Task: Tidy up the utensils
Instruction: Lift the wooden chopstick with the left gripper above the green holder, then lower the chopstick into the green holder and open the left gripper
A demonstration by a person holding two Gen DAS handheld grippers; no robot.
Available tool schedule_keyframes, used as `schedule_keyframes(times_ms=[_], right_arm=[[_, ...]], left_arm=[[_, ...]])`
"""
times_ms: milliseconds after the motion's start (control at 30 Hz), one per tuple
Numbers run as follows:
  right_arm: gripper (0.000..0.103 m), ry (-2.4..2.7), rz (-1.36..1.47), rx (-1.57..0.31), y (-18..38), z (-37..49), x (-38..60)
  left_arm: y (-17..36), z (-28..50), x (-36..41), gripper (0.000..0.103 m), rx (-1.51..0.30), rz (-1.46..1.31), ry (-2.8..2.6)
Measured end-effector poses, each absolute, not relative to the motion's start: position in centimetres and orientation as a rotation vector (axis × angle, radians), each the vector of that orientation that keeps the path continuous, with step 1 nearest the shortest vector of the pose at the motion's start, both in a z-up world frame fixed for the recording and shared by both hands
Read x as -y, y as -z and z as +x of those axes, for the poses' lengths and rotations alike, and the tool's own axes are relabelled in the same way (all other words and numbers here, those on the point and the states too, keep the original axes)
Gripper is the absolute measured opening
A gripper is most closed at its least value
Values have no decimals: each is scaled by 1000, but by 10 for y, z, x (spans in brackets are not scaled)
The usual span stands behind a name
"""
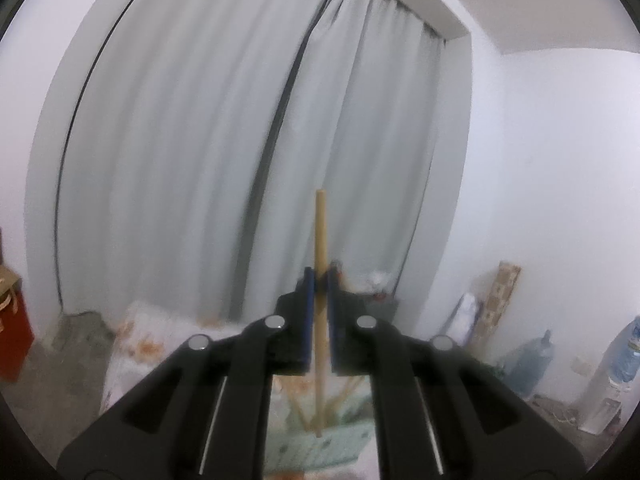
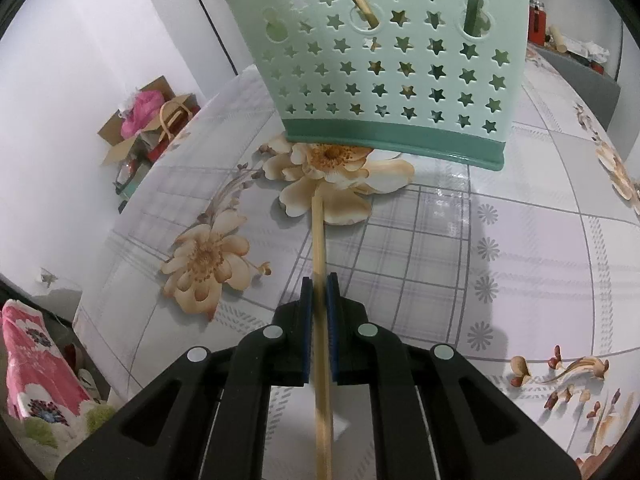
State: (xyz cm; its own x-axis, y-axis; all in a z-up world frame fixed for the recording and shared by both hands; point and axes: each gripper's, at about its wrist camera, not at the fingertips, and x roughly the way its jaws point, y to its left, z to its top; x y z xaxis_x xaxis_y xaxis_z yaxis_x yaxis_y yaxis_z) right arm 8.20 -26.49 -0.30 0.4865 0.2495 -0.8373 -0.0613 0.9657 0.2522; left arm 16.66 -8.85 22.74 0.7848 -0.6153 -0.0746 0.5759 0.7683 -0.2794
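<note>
We note first the counter (image 2: 500,240), covered in a glossy cloth printed with checks and tan flowers; it carries everything in the right wrist view.

On it stands the mint-green basket (image 2: 384,68), star-punched walls, darker base band. Wooden sticks show through its holes, so some utensils already sit inside. In the left wrist view we glimpse its rim (image 1: 344,436) low between the tool's arms, sticks leaning out of it.

Left tool (image 1: 319,284): pointing level at pale curtains (image 1: 200,140), jaws closed on a wooden chopstick (image 1: 320,232) held upright. The stick stands well above the pads and hangs below them towards the basket. Picture blurred; finer detail we cannot tell.

Right tool (image 2: 319,286): angled down at the counter, jaws closed on a second chopstick (image 2: 318,240). Its far tip lies on or just above the flower print, near the basket's base but apart from it; which, we cannot tell.

Handling, our judgement: these sticks look light, stiff, smooth and thin. A round shaft may pivot or slide between flat pads, so we would grip near mid-length, square across the shaft, and keep it steep when lowering it over the basket rim. Little risk of breakage; the likelier fault is a stick swinging in the grip and catching the rim.
</note>
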Motion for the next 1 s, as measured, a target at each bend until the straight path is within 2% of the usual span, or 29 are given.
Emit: schedule_keyframes(times_ms=[233, 467, 533, 600, 667, 700, 867, 967, 1000], right_arm=[[7, -194, 212, -1045, 3, 82, 266], [7, -194, 212, -1045, 3, 82, 266], [7, -193, 209, -1046, 3, 82, 266], [7, -192, 204, -1047, 3, 82, 266], [7, -192, 202, -1049, 3, 83, 266], [7, -192, 202, -1050, 3, 83, 266], [9, -201, 198, -1071, 3, 87, 264], [21, -228, 193, -1085, 2, 90, 262], [28, -226, 183, -1085, 1, 91, 261]], left_arm=[[-198, 198, 118, 4, -216, -261, 644], [-140, 221, 127, 5, -405, -259, 604], [-135, 216, 113, 11, -418, -271, 602], [-136, 210, 105, 29, -413, -273, 595], [-137, 205, 99, 33, -403, -269, 595], [-137, 202, 96, 40, -402, -264, 593], [-132, 175, 79, 56, -399, -225, 565], [-116, 155, 68, 65, -431, -165, 537], [-110, 150, 65, 68, -444, -151, 527]])
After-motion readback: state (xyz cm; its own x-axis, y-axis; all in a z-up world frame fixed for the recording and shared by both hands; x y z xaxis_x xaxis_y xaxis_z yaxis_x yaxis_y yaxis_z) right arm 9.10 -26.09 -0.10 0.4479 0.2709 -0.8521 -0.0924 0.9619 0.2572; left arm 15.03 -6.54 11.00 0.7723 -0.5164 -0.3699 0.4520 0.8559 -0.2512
